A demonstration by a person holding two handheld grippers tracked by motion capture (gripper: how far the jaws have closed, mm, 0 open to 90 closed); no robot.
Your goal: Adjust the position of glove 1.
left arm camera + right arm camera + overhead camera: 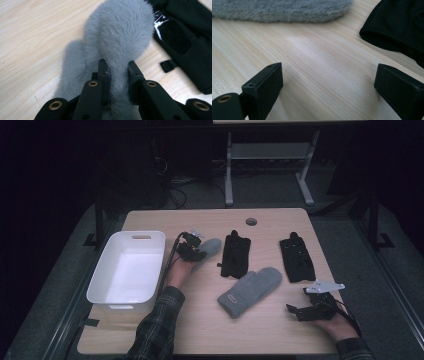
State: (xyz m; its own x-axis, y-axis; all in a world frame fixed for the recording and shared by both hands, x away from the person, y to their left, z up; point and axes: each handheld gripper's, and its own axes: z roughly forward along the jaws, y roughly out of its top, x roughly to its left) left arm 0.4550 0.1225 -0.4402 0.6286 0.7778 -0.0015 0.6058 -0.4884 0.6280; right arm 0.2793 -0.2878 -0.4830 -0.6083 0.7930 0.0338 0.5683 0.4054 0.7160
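Light wood desk (270, 330) w/ rounded corners, small round grommet hole (251, 221) near far edge. White rectangular plastic bin (102, 285) on desk's left side, slot handle in far wall, its near-left corner hangs over the desk edge. Second grey fuzzy mitten (250, 291) lies flat mid-desk, diagonal, small tan label near cuff. Two black fabric gloves farther back: one (235, 254) just beyond that mitten, w/ a strap tab at its side; other (297, 257) to the right, well apart from first. Dark grey carpet floor (385, 290) around desk. Behind desk: pale metal frame legs of another table (270, 155), cables on floor (177, 185), background dim.
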